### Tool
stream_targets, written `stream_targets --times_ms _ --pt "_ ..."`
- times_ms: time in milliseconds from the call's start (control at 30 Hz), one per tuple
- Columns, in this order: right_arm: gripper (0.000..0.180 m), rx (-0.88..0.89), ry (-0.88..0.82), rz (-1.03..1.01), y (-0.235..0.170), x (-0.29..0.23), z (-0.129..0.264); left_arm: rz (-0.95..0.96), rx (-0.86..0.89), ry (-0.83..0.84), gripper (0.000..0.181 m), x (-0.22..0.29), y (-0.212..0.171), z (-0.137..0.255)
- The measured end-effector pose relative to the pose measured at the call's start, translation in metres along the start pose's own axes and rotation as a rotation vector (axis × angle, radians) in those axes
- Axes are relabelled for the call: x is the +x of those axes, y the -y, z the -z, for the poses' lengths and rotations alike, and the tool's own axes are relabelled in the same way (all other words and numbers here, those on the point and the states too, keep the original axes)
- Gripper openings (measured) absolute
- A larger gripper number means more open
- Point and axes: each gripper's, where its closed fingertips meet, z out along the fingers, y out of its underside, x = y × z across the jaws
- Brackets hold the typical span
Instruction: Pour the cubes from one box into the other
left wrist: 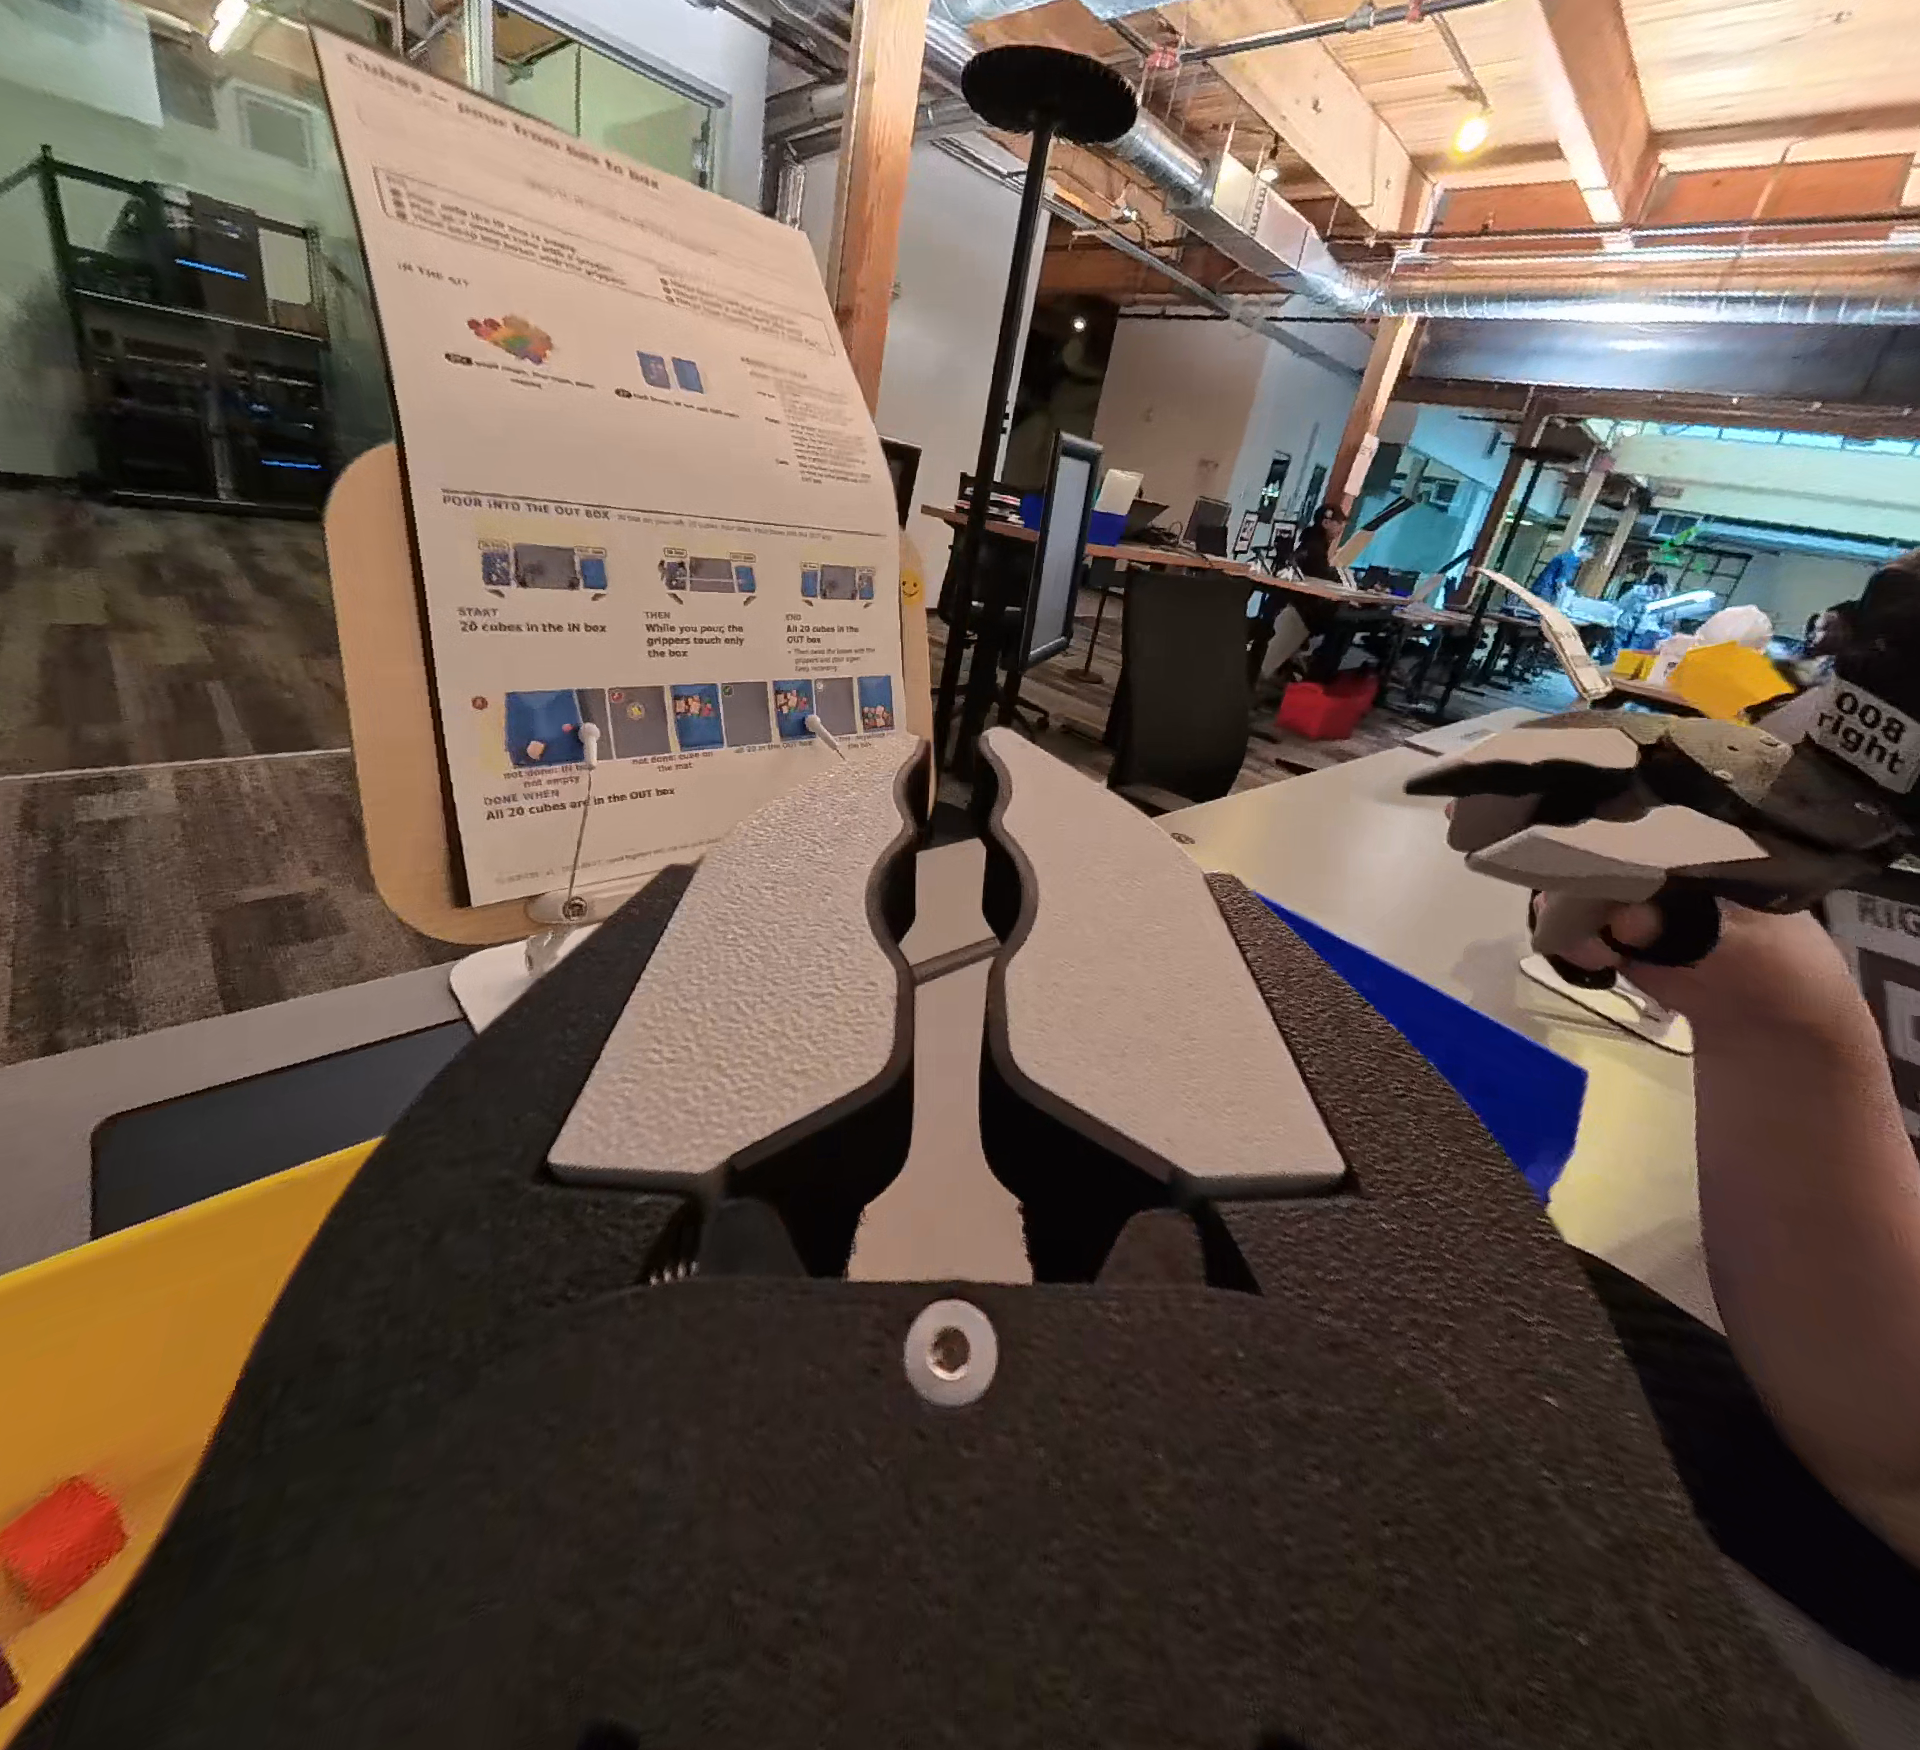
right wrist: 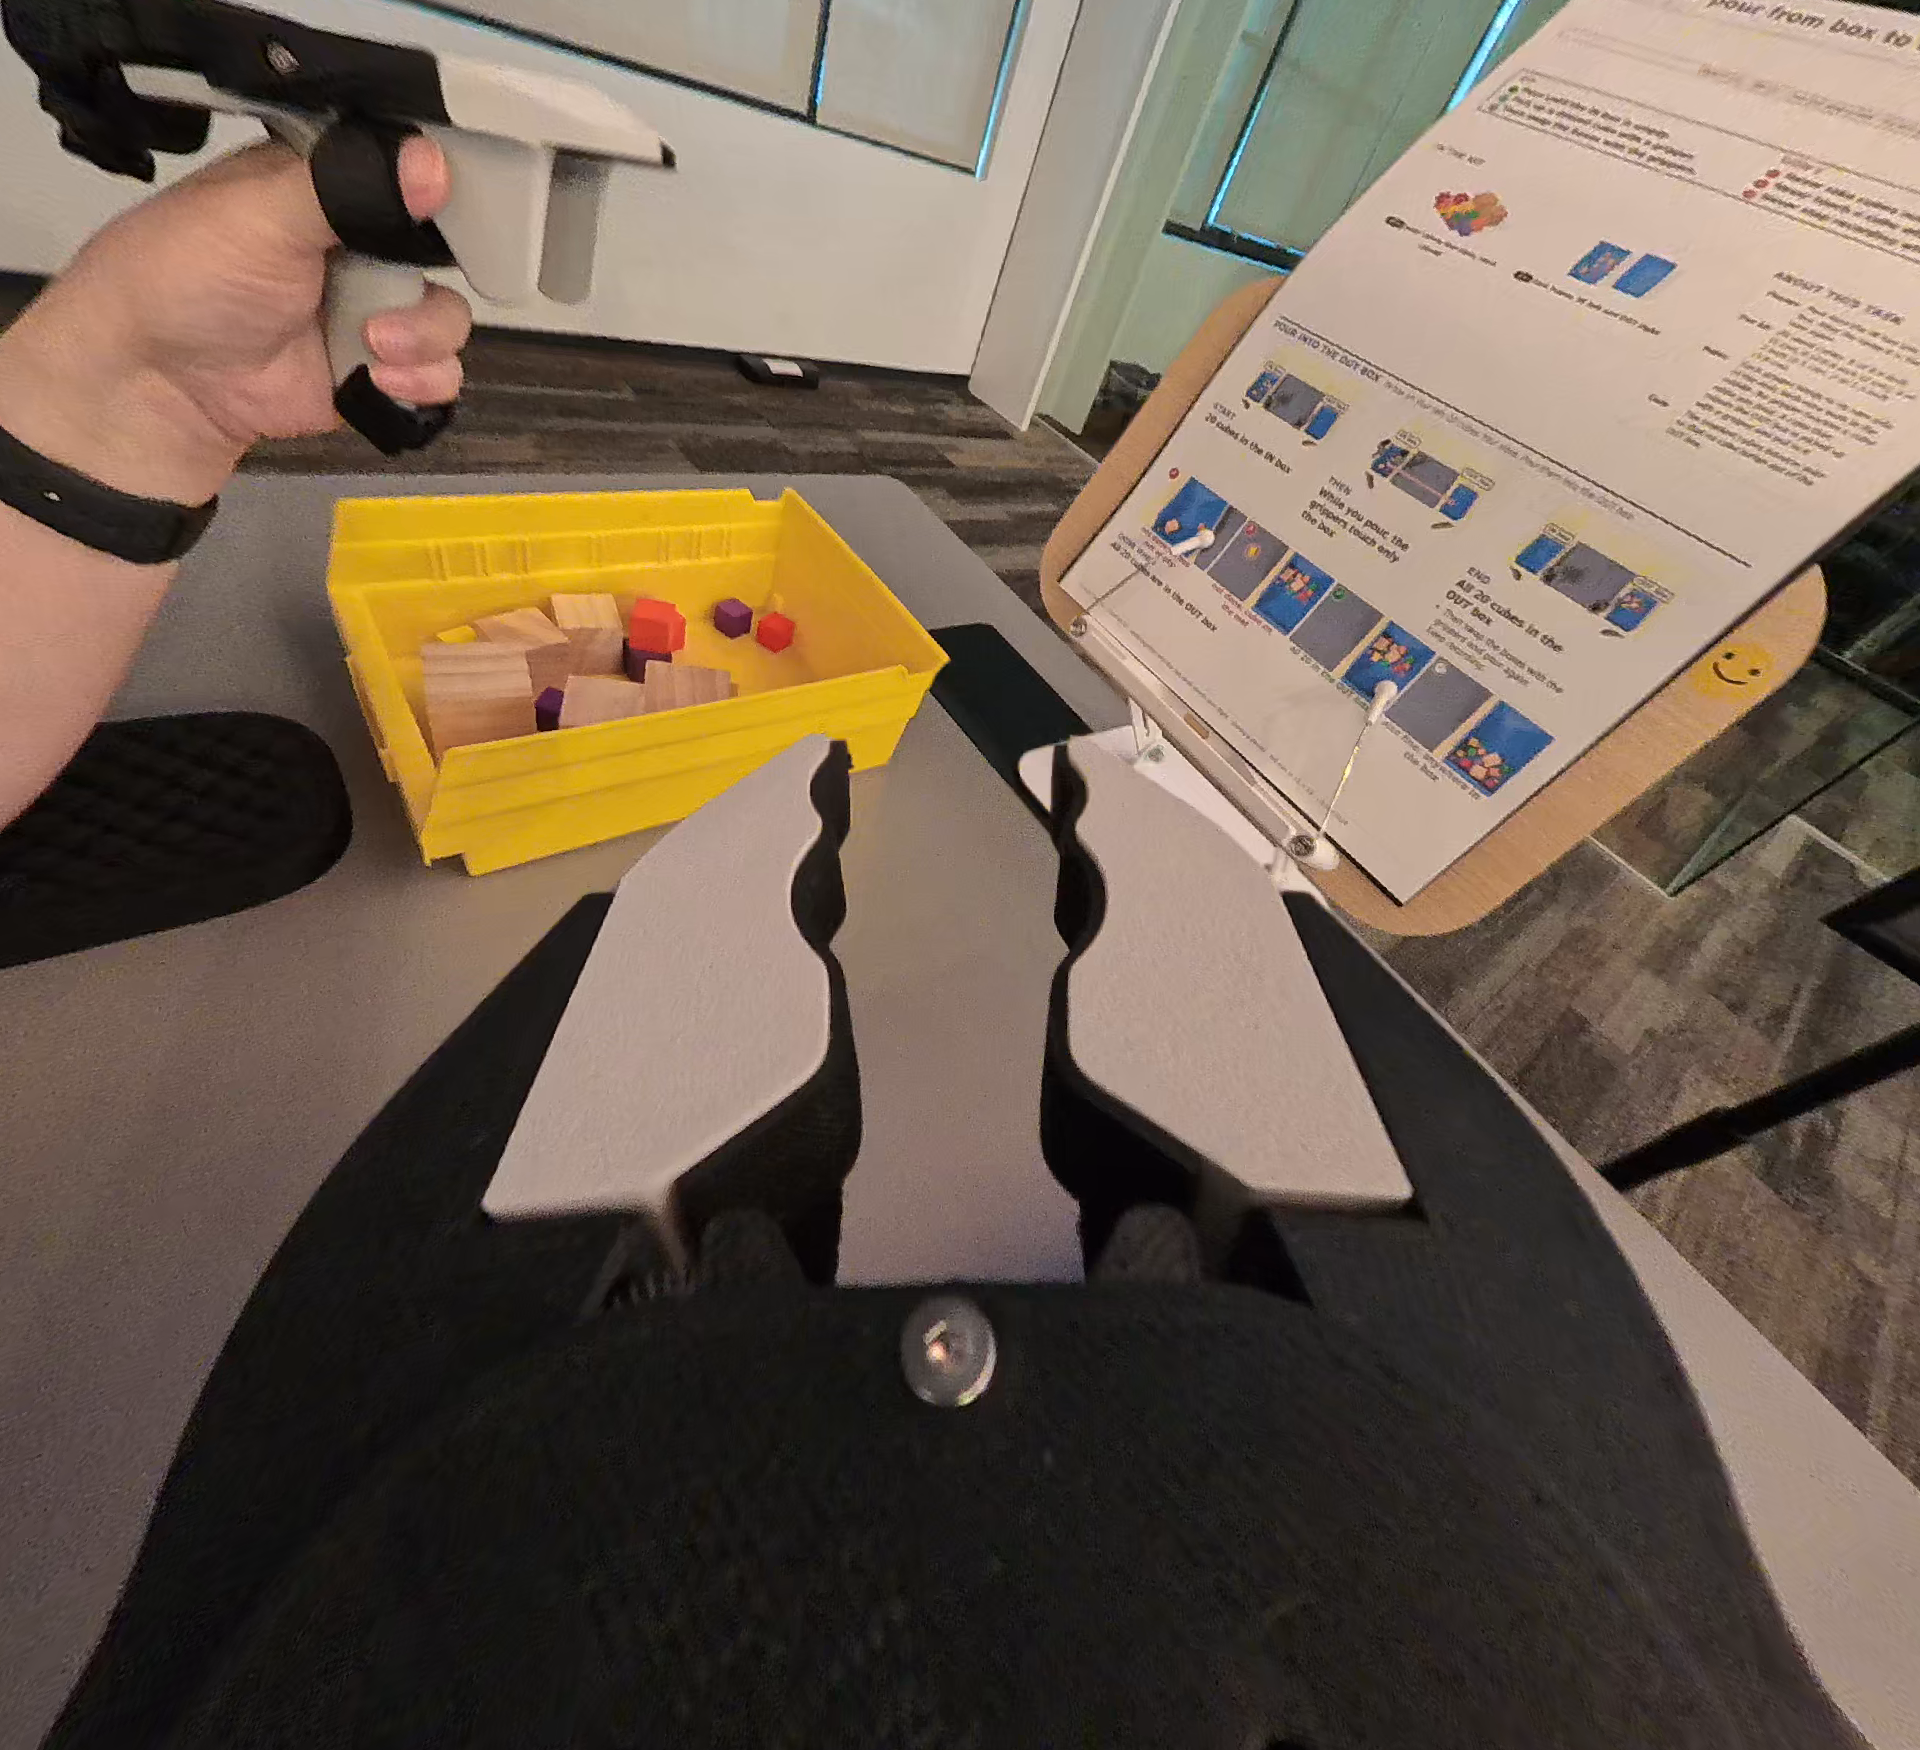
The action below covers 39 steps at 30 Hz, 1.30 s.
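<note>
A yellow box [right wrist: 644,796] stands on the grey table [right wrist: 208,1129] and holds several cubes: wooden ones [right wrist: 582,661], red ones [right wrist: 657,625] and purple ones [right wrist: 732,617]. Its edge [left wrist: 156,1388] and a red cube [left wrist: 62,1539] show at the lower left of the left wrist view. A blue box [left wrist: 1455,1056] lies to the right, mostly hidden behind my left gripper's body. My left gripper [left wrist: 951,765] is empty and held in the air with a narrow gap between its fingers; it also shows in the right wrist view [right wrist: 660,147]. My right gripper [right wrist: 951,765] is open, empty and above the table right of the yellow box; it also shows side-on in the left wrist view [left wrist: 1449,817].
An instruction sheet on a wooden stand [left wrist: 623,453] [right wrist: 1455,505] stands at the table's far edge. A black pole stand [left wrist: 997,401] is behind it. A dark mat [right wrist: 997,692] lies on the table. A black padded chair back [right wrist: 156,827] is at the left.
</note>
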Motion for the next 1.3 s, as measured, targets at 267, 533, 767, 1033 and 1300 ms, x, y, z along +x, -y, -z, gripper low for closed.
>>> stream_targets --times_ms 267,533,767,1033,1300 --pt "0.037 -0.009 -0.038 0.064 0.014 -0.014 0.008 -0.013 -0.022 0.017 0.006 -0.013 0.011 0.025" --pt "0.038 -0.163 0.044 -0.033 -0.037 -0.018 -0.022 -0.002 -0.073 0.075 0.005 -0.038 -0.004 0.022" --pt "0.038 -0.170 0.025 0.032 -0.028 -0.028 -0.026 0.017 -0.095 -0.009 0.005 -0.014 -0.005 0.014" --pt "0.040 -0.048 -0.008 0.074 0.008 -0.033 -0.006 -0.044 -0.141 0.073 0.015 -0.019 -0.003 0.023" --pt "0.041 -0.117 0.027 0.037 -0.017 -0.030 -0.028 -0.005 -0.152 0.172 0.020 -0.047 0.004 0.048"
